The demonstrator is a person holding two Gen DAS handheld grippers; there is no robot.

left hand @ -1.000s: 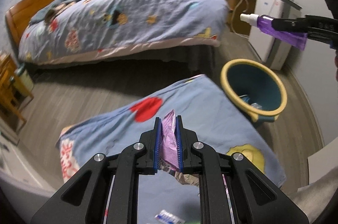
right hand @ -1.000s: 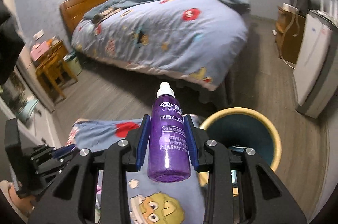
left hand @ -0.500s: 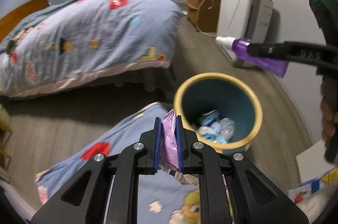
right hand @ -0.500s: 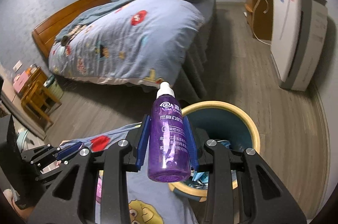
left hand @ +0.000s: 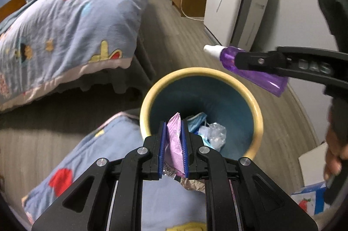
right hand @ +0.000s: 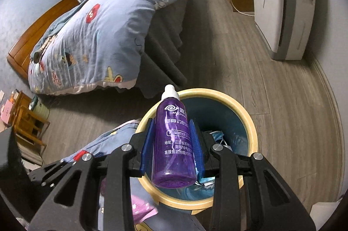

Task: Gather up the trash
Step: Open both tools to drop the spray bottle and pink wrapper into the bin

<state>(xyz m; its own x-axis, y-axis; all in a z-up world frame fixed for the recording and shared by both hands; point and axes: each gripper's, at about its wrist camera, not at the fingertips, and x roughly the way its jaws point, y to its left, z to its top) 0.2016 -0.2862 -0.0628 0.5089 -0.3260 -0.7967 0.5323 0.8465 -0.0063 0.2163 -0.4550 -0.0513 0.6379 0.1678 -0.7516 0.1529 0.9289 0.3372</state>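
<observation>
Right tool (right hand: 173, 144): blue pads clamped on both sides of a purple bottle (right hand: 173, 144), white cap pointing away, printed label facing the camera. Beneath it: yellow-rimmed teal bin (right hand: 248, 120) on the wood floor (right hand: 271, 89), holding crumpled trash. Left of the bin: cartoon-print blanket (right hand: 108, 141). Beyond: bed (right hand: 97, 35). Upper right: white appliance (right hand: 282, 2).

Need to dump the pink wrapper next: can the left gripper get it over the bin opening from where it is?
Probably yes. The left gripper, shut on the pink wrapper, already sits at the bin near rim, opening uncovered. The right gripper with the purple bottle hangs over it too, off to the side.
</observation>
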